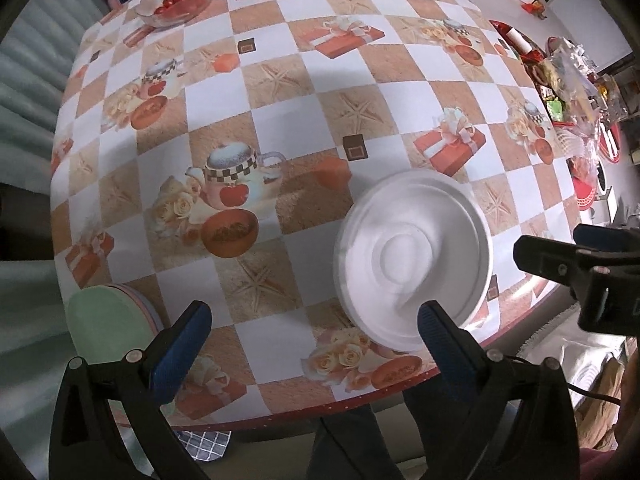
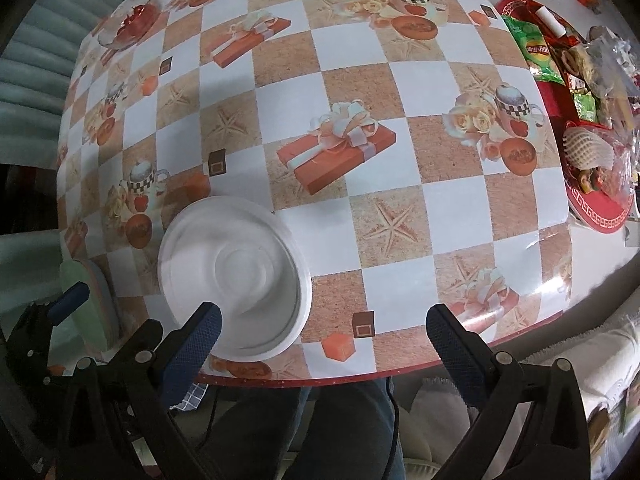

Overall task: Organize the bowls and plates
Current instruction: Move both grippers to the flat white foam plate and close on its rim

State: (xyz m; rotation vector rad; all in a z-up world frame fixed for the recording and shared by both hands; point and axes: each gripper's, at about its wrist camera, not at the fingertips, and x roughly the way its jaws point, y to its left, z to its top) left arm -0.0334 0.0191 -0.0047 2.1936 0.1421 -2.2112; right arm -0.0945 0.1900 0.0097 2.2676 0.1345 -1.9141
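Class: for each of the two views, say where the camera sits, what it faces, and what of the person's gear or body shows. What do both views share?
Left wrist: sits on the left gripper, facing down at the table; open fingers, right gripper at the side.
Right wrist: sits on the right gripper, facing down; open fingers, legs below.
Shared: white plates, green plates.

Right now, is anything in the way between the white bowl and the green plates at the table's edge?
Nothing visible is. Between the white bowl and the green plate stack lies only bare tablecloth. The left gripper hangs open above that stretch, holding nothing.
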